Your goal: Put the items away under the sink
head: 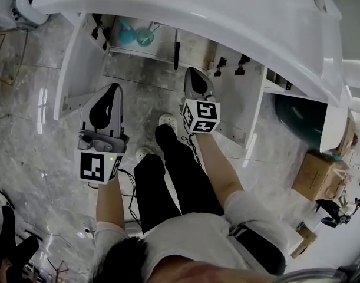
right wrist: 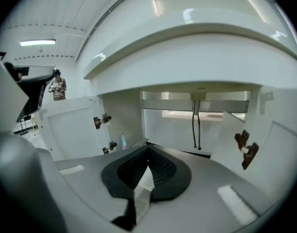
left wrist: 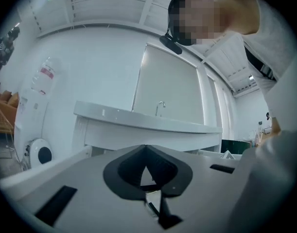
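Two grippers: left gripper (head: pixel 114 88), right gripper (head: pixel 192 72). One sink (head: pixel 197 10), one tap (left wrist: pixel 160 106). Two open doors (head: pixel 73 63) (head: pixel 245 105) below the sink. Two teal containers (head: pixel 125 31) (head: pixel 145 37) inside the cabinet, at its left edge. Two hoses (right wrist: pixel 194 125) (right wrist: pixel 200 125) hanging under the sink. One green bin (head: pixel 300 119) on the floor.

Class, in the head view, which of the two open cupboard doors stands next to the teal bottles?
The door at the picture's left: the teal bottles sit just inside it. The other door is across the opening.
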Demonstrator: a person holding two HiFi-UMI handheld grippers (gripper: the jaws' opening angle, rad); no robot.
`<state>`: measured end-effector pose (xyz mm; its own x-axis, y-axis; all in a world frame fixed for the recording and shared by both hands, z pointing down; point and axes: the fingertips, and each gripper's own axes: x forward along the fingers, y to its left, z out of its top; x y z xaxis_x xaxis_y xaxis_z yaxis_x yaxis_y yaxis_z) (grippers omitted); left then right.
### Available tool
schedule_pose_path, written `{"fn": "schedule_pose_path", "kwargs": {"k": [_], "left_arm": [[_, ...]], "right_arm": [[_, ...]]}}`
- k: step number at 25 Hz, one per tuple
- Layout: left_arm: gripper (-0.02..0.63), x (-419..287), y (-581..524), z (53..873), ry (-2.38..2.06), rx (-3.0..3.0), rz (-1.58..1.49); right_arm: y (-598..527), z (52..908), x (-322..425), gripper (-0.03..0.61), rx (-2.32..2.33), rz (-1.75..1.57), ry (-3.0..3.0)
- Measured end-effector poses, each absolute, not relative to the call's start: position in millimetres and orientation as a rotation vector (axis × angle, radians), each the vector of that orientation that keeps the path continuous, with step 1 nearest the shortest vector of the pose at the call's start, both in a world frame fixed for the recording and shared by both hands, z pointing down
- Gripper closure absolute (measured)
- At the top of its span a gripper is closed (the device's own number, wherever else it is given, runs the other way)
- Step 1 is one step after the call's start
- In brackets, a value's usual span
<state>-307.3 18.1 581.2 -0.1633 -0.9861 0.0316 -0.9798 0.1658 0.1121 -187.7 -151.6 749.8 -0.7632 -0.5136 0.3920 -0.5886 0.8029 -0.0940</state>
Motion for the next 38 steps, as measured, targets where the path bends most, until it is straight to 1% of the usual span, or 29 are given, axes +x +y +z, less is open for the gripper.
{"fn": "schedule_pose_path", "kwargs": {"k": [12,20,29,38], "left_arm": [[0.606,-294.3,54.7,428.4,-2.358,1.938,-0.123],[0.606,-287.1,79.4,350.1,-2.392,1.929,-0.146],[0.607,-280.7,99.2,289.5,-2.449,1.946,-0.134],[0.606,-265.0,111.0,246.3,-2.481,1.971,-0.172]], "right_arm": [[-105.1,568.2,-158.9,0.568,0.780,0.234,-2.712],[-86.2,466.3,-144.6,0.568,0.763,0.166,-2.781],[-66.5,389.6,-136.0,0.567,0.739,0.096,-2.850],[-53.5,331.5,-126.1,0.566,0.701,0.020,-2.902]]}}
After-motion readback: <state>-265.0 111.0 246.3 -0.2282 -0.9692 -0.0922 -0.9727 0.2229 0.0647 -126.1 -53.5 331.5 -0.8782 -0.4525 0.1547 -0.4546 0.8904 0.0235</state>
